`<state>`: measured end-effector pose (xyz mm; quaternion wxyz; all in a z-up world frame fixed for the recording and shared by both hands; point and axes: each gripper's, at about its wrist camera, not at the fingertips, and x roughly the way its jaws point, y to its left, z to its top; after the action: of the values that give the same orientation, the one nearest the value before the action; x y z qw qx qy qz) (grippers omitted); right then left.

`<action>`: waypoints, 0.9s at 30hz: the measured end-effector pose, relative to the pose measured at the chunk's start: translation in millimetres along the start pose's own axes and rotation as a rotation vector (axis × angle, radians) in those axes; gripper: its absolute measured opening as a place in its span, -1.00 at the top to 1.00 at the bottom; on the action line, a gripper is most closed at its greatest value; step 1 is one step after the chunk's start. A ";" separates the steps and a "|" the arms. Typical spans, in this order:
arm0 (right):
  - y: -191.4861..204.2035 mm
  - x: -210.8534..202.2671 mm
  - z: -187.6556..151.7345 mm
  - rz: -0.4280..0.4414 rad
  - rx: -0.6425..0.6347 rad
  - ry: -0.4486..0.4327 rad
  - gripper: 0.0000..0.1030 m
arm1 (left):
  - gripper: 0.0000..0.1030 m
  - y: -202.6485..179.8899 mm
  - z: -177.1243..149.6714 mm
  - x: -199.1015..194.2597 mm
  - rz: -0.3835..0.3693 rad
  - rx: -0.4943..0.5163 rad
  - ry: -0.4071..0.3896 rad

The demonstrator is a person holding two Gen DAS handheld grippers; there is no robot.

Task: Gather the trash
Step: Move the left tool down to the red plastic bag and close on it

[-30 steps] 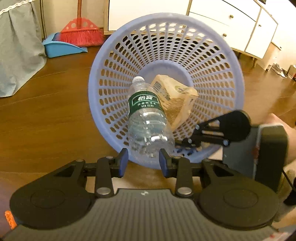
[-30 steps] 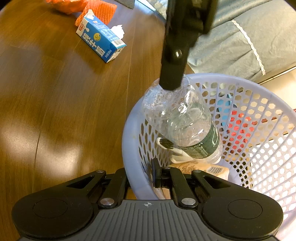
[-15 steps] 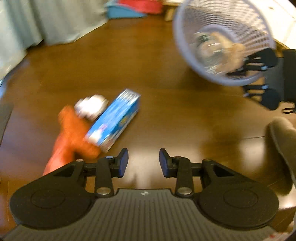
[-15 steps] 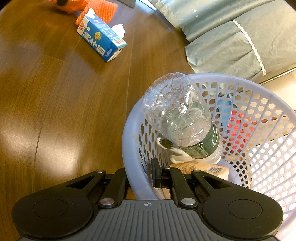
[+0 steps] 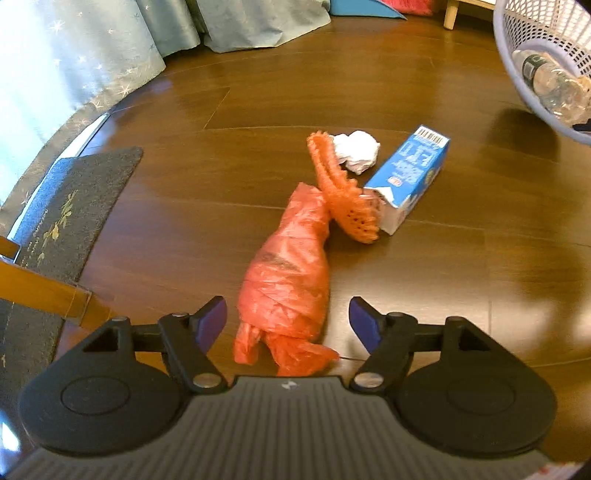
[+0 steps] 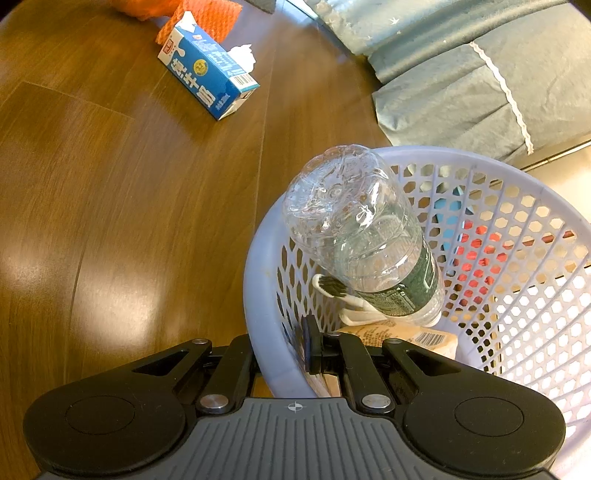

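On the wooden floor lies a crumpled orange plastic bag (image 5: 290, 273), its lower end between the wide-open fingers of my left gripper (image 5: 288, 319). Beyond it sit an orange foam net (image 5: 345, 195), a white tissue wad (image 5: 356, 149) and a blue milk carton (image 5: 410, 181). My right gripper (image 6: 284, 347) is shut on the rim of the lilac mesh basket (image 6: 258, 258). Inside the basket a clear plastic bottle (image 6: 362, 240) leans neck down over a tan wrapper (image 6: 413, 338). The basket (image 5: 517, 70) also shows at the top right of the left wrist view. The carton (image 6: 207, 74) appears far left in the right wrist view.
A dark doormat (image 5: 70, 206) and a wooden furniture leg (image 5: 44, 295) lie left of the left gripper. Pale blue curtains (image 5: 74, 62) hang behind. Grey-blue fabric with white trim (image 6: 480, 81) drapes beyond the basket. A blue dustpan (image 5: 365, 7) sits far back.
My left gripper let the bottle drop into the basket, swung away down to the floor trash and opened wider around the orange bag. The right gripper kept holding the basket rim.
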<state>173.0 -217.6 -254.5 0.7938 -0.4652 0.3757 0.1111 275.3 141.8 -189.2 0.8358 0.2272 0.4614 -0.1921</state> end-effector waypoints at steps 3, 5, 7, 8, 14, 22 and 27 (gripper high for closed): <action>1.0 0.2 0.5 0.000 -0.007 0.003 0.92 | -0.46 1.0 1.7 8.6 -0.005 0.001 0.003; 1.3 0.4 0.5 -0.001 -0.006 0.004 0.92 | -0.46 -0.3 4.1 17.2 -0.012 0.002 0.009; 1.2 0.4 0.2 -0.001 -0.007 0.004 0.92 | -0.46 -1.7 4.2 22.5 -0.011 0.007 0.014; 1.1 0.4 0.2 0.000 -0.007 0.003 0.92 | -0.47 -2.4 3.7 24.4 -0.009 0.006 0.017; 1.1 0.5 0.3 0.000 -0.006 0.003 0.92 | -0.52 -1.3 3.8 34.7 0.005 -0.018 0.036; 0.0 0.1 0.9 0.001 -0.001 0.002 0.92 | -0.53 -0.7 6.5 41.1 0.005 -0.051 0.053; 0.4 0.3 0.8 0.001 -0.001 0.002 0.92 | -0.53 -4.1 7.3 43.8 0.010 -0.042 0.055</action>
<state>173.5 -216.8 -254.7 0.7930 -0.4657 0.3767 0.1114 300.1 129.6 -224.2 0.8285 0.2170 0.4869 -0.1717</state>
